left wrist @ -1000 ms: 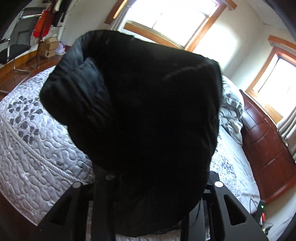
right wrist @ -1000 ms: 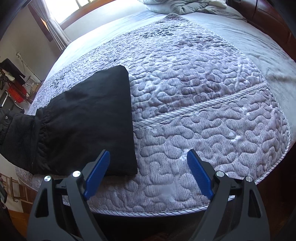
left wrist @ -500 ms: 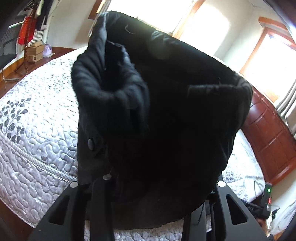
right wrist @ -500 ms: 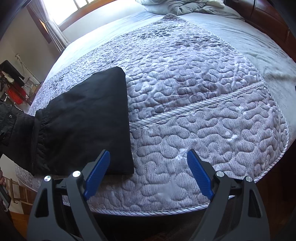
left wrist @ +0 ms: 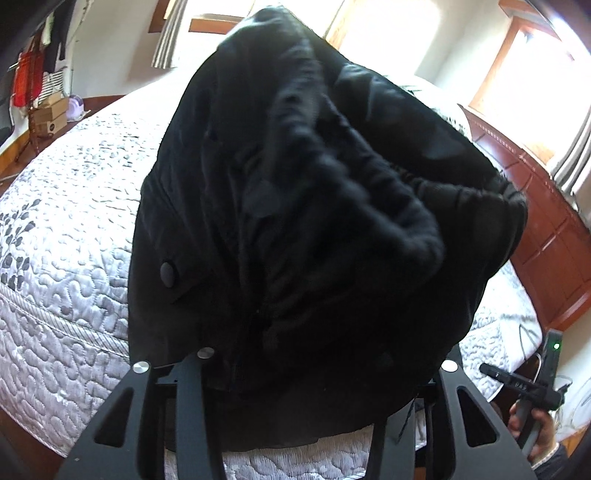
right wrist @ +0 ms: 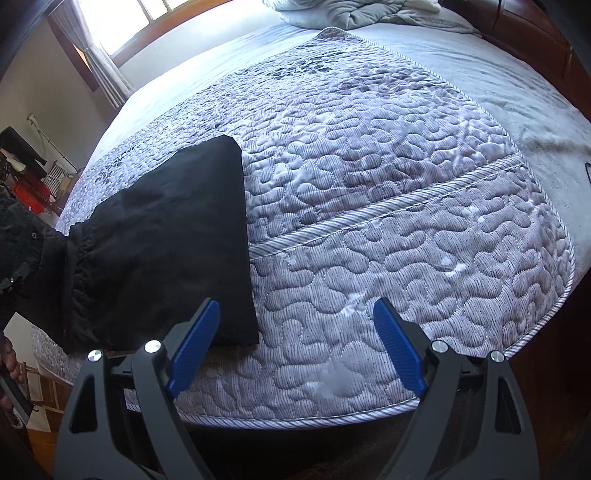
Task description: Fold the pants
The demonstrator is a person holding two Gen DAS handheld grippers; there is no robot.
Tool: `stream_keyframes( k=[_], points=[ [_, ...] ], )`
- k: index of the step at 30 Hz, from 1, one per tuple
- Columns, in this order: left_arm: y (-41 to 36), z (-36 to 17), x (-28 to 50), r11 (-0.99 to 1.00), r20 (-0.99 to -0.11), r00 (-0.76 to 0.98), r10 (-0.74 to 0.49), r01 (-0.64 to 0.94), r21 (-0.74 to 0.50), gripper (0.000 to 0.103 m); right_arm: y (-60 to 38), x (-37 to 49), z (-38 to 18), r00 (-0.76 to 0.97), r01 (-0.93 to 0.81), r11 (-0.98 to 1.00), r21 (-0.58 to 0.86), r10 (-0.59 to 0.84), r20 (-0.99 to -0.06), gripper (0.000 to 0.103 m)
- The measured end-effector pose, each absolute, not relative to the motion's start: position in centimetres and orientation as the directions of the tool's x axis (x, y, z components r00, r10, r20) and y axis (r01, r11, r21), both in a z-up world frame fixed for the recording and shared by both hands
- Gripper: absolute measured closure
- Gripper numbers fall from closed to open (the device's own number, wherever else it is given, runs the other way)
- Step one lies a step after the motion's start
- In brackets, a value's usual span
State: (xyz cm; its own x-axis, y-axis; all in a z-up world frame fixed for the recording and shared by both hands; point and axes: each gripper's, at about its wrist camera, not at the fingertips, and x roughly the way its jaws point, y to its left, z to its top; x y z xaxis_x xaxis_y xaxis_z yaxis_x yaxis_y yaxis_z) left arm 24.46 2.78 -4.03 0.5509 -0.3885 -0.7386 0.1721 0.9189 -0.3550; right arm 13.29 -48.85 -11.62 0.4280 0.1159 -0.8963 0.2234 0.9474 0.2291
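Black pants (left wrist: 314, 229) fill the left wrist view, bunched and lifted above the bed; a snap button and the gathered waistband show. My left gripper (left wrist: 303, 354) is shut on the pants, its fingertips hidden by the cloth. In the right wrist view the pants (right wrist: 173, 251) lie with a folded part flat on the quilt, the left end raised off the bed edge. My right gripper (right wrist: 295, 350) is open and empty with blue pads (right wrist: 194, 350), hovering at the near bed edge, just right of the pants.
The quilted grey bedspread (right wrist: 388, 221) covers the bed. Crumpled bedding (right wrist: 354, 14) lies at the head. A wooden bed frame (left wrist: 546, 243) runs along the right. A hand holding a device (left wrist: 532, 391) is at the lower right.
The left gripper has lifted and turned the pants, so the bunched waistband swung across toward the right. The right gripper has barely moved.
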Motion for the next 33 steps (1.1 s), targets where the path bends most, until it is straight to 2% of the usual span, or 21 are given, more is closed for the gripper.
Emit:
stream_keyframes(
  k=[7,13,16,20,22,27,33],
  points=[
    [-1.6,-5.4,24.9,0.932,-0.784,0.506,-0.36,0.225,-0.283,0.057,-48.7,13.4,-11.5,0.433,0.217,0.948,0.232,0.119,-0.894,0.017],
    [-5.9,-5.9,25.6,0.938,-0.829,0.459,-0.32,0.276,-0.209,0.051,-48.6,13.4,-11.4,0.434,0.219,0.948,0.232,0.118,-0.893,0.017],
    [-7.4,-6.3,26.5,0.937,-0.841,0.444,-0.309,0.293,-0.189,0.047,-48.7,13.4,-11.5,0.435,0.221,0.947,0.235,0.12,-0.892,0.017],
    [-10.2,-7.0,26.7,0.933,-0.859,0.414,-0.302,0.315,-0.176,0.035,-48.6,13.5,-11.5,0.435,0.218,0.947,0.236,0.122,-0.892,0.016],
    [-11.5,-7.1,26.8,0.928,-0.867,0.403,-0.295,0.337,-0.159,0.034,-48.5,13.6,-11.4,0.436,0.215,0.947,0.24,0.126,-0.891,0.016],
    [-12.0,-7.4,26.5,0.924,-0.875,0.379,-0.301,0.344,-0.169,0.031,-47.9,14.2,-11.2,0.438,0.197,0.95,0.243,0.136,-0.889,0.014],
    [-8.6,-7.5,24.4,0.915,-0.867,0.353,-0.352,0.327,-0.238,0.027,-46.8,14.8,-10.6,0.444,0.171,0.954,0.245,0.147,-0.884,0.014]
  ],
)
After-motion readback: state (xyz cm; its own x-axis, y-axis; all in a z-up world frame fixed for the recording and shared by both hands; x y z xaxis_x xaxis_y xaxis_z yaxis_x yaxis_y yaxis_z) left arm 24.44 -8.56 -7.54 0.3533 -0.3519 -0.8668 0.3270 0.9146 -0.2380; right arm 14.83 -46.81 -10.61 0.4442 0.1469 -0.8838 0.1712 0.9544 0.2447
